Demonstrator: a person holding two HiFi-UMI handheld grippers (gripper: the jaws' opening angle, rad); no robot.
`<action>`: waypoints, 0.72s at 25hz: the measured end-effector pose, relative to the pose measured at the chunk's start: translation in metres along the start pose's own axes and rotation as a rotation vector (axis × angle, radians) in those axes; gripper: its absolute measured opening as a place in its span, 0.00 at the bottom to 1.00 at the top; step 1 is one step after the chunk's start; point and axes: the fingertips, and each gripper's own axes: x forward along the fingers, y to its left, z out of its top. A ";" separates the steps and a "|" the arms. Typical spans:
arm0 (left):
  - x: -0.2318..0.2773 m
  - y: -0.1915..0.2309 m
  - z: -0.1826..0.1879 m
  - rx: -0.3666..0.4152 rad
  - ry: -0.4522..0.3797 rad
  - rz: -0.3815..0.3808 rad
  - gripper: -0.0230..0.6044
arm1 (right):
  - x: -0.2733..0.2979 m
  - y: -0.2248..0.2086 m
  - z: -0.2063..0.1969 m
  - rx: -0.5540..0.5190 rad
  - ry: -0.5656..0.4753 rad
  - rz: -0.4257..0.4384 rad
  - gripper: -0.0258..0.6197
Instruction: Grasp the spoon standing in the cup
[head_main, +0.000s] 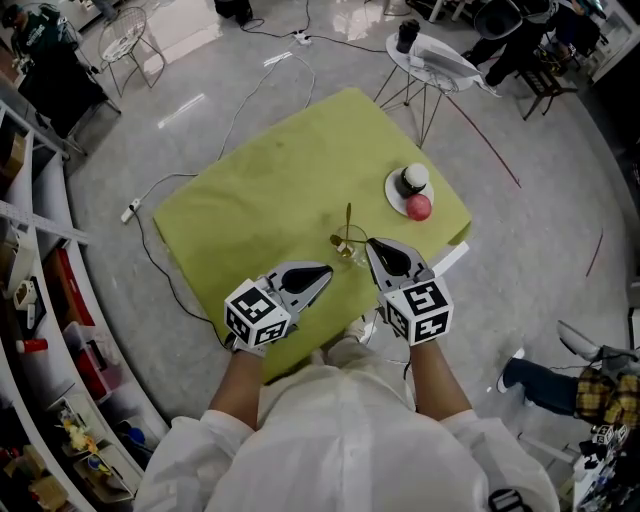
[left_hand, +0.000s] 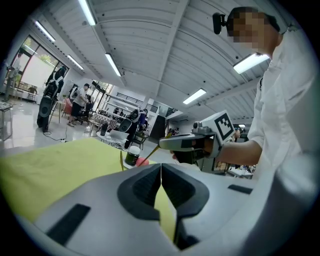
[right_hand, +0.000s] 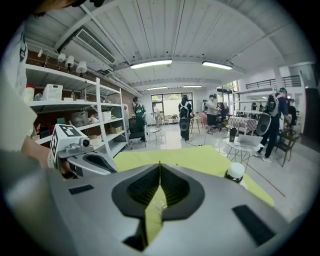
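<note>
A clear glass cup stands on the green cloth, near its front edge. A thin gold spoon slants up out of it to the tip of my right gripper, which is shut on the handle. A sliver of the handle shows above the closed jaws of the right gripper. A second thin gold utensil stands in the cup, leaning away. My left gripper is shut and holds nothing, a short way to the near left of the cup. The left gripper view hides the cup behind the gripper's body.
A white plate at the cloth's right holds a dark jar with a white lid and a red ball. A small round table with a laptop stands beyond. Shelves line the left. Cables cross the floor.
</note>
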 end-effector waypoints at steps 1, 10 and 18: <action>-0.003 0.000 -0.001 0.000 0.000 0.001 0.05 | 0.001 0.004 -0.001 0.005 -0.001 0.005 0.05; -0.039 0.002 -0.016 -0.016 0.016 0.026 0.04 | 0.022 0.044 -0.016 0.059 0.021 0.064 0.05; -0.074 0.008 -0.035 -0.019 0.049 0.050 0.04 | 0.045 0.081 -0.047 0.128 0.075 0.114 0.05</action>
